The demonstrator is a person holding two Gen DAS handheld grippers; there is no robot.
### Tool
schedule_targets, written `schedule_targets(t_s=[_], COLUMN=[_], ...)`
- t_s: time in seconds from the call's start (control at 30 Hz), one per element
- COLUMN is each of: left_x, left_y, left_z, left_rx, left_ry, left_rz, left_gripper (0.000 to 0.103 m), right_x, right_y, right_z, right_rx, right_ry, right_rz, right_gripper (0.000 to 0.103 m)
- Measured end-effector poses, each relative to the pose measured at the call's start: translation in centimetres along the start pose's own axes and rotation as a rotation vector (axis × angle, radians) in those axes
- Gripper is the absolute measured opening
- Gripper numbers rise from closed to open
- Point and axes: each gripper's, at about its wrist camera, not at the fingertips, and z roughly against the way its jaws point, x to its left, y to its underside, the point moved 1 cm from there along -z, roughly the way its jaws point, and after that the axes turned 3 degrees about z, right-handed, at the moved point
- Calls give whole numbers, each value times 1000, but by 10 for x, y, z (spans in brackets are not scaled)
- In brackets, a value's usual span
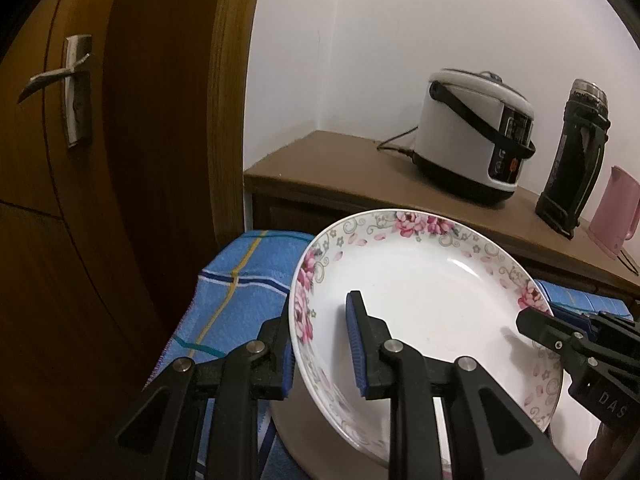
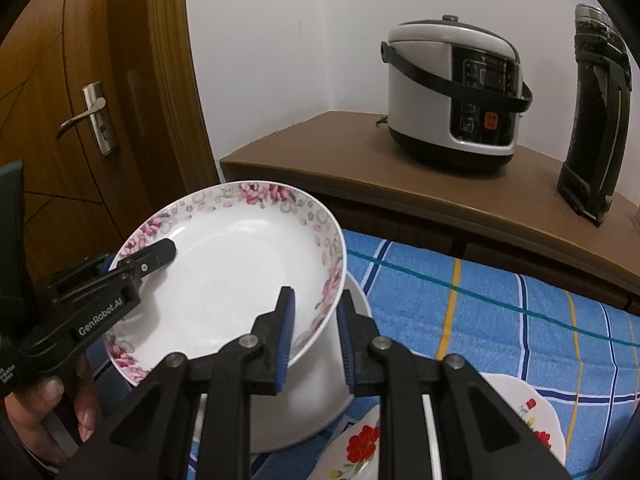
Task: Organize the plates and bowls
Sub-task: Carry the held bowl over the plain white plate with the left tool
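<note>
Beside wooden door — blue checked cloth; brown cabinet

The floral plate hides most of the white bowl beneath it.

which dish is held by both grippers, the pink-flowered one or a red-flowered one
The pink-flowered plate: both grippers clamp its rim, tilted over a white bowl. The red-flowered dishes lie untouched on the cloth.

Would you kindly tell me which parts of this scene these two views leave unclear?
- Plain white bowl under the pink-flowered white plate: its inside is covered by the plate in both views.
- Red-flowered white dish: cut off by the right view's bottom edge and the right tongs.
- Pink jug: cropped at the left view's edge.
</note>
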Motion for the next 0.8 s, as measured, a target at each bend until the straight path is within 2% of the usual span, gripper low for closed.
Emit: schedule_targets(t_s=[0.3,0.8], left_x=[0,2], left_y=[2,4], left_z=[-5,-15], left_rx=[34,109], left_ry=[3,35], left_rz=[3,17], left_gripper=[25,25], right_x=[0,8], right_y=[-2,-8], right_z=[-5,-10], right_rx=[39,127], right_ry=[-3,56], right_rz=[12,94], right_gripper=[22,23])
